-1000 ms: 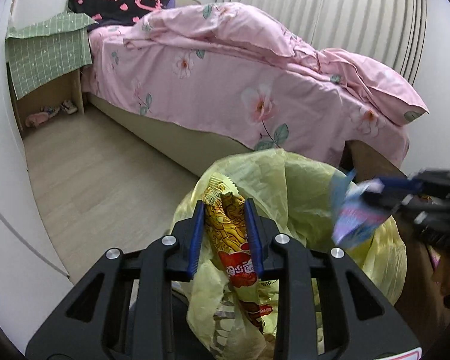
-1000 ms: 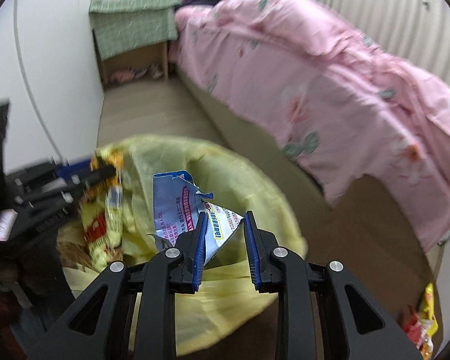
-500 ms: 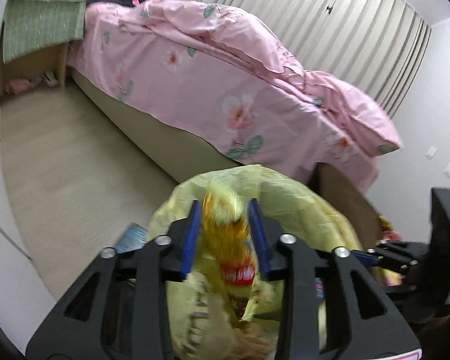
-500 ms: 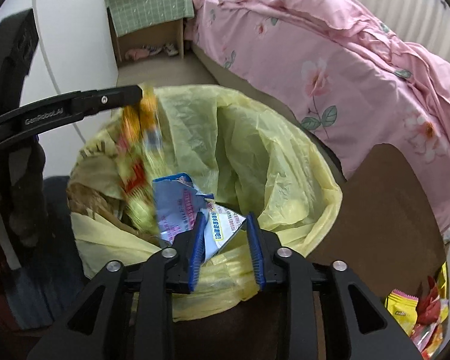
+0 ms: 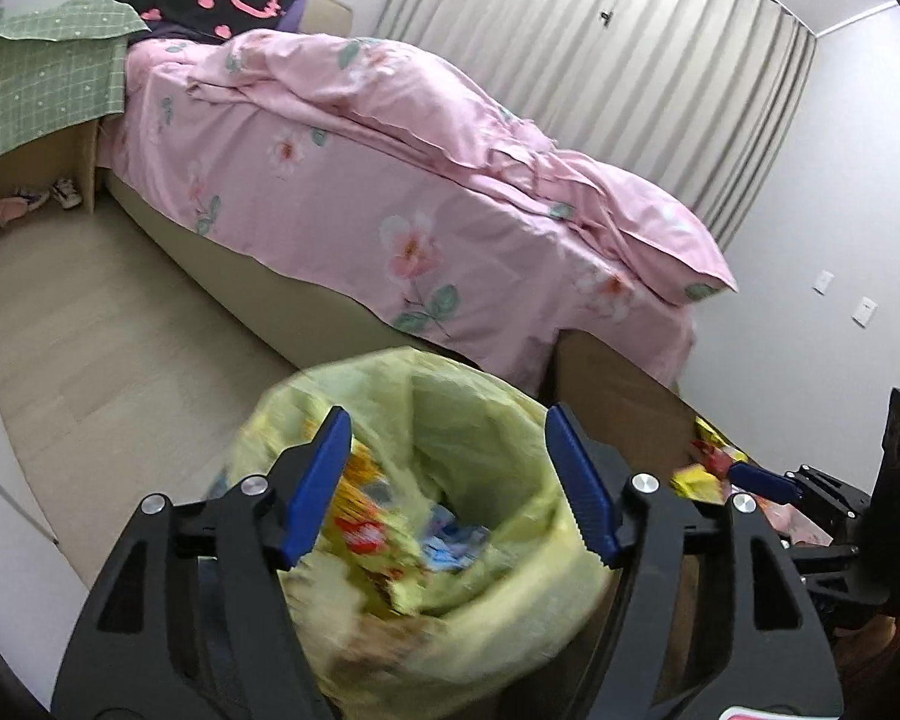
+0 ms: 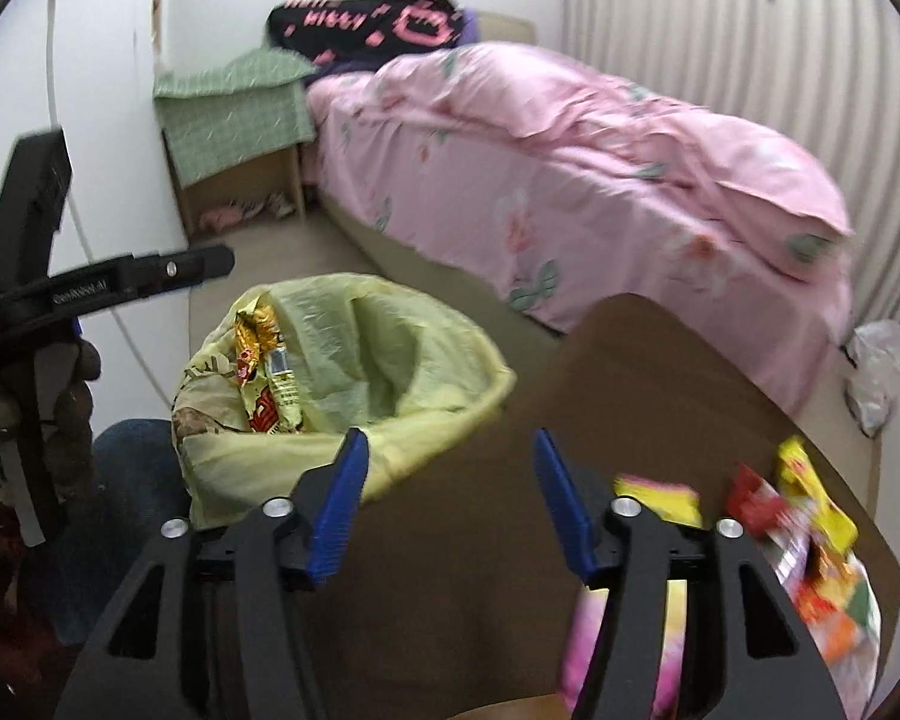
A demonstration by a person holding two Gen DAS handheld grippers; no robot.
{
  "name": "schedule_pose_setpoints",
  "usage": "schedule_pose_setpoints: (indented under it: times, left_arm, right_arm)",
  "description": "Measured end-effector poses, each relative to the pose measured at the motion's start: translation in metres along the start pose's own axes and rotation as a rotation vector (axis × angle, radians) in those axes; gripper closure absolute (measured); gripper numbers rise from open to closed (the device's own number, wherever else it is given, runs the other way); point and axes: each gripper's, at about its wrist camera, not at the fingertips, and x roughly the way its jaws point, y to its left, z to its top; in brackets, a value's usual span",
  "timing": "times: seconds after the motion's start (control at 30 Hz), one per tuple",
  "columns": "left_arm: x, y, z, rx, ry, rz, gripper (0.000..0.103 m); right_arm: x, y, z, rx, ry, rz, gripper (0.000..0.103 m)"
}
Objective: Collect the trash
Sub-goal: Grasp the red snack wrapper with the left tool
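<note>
With both wrappers dropped in the yellow trash bag [image 6: 354, 360], the left gripper [image 5: 447, 480] and right gripper [image 6: 447, 504] have just been opening and stand wide and empty — I would next bring the right one low over the snack wrappers [image 6: 810, 516] on the brown table [image 6: 630, 372] and close on a single one

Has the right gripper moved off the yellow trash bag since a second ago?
Yes. The right gripper, jaws just opened and empty, swung right from the yellow plastic trash bag over the brown table.

Soft, even daylight, seemingly through the curtains [image 5: 600, 90]. Fisheye bending darkens the corners. Motion blur smears the yellow bag [image 5: 450, 480].
</note>
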Motion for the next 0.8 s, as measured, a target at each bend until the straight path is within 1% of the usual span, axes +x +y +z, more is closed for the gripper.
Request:
schedule_pose_setpoints:
  times: [0.07,0.17,0.23,0.37,0.5,0.63,0.73,0.8]
  left_arm:
    - [-0.001,-0.012,-0.004,0.015,0.011,-0.027,0.039]
    - [0.004,-0.043,-0.013,0.057,0.048,-0.077,0.039]
    - [0.008,-0.061,-0.02,0.069,0.075,-0.108,0.039]
    - [0.019,-0.093,-0.034,0.114,0.123,-0.144,0.039]
    - [0.031,-0.137,-0.05,0.219,0.167,-0.18,0.039]
    - [0.048,-0.178,-0.066,0.331,0.2,-0.217,0.039]
    - [0.065,-0.207,-0.074,0.391,0.221,-0.24,0.039]
    - [0.077,-0.228,-0.076,0.453,0.225,-0.238,0.039]
  right_arm:
    - [-0.019,-0.012,-0.015,0.024,-0.007,-0.033,0.048]
    - [-0.038,-0.027,-0.04,0.039,0.035,-0.104,0.048]
    - [-0.057,-0.037,-0.059,0.052,0.035,-0.164,0.048]
    - [-0.086,-0.063,-0.091,0.131,0.025,-0.224,0.048]
    - [-0.11,-0.08,-0.122,0.17,0.017,-0.305,0.048]
    - [-0.126,-0.094,-0.149,0.217,-0.009,-0.333,0.048]
    - [-0.132,-0.102,-0.165,0.241,-0.014,-0.371,0.048]
    - [-0.133,-0.107,-0.174,0.263,-0.007,-0.379,0.048]
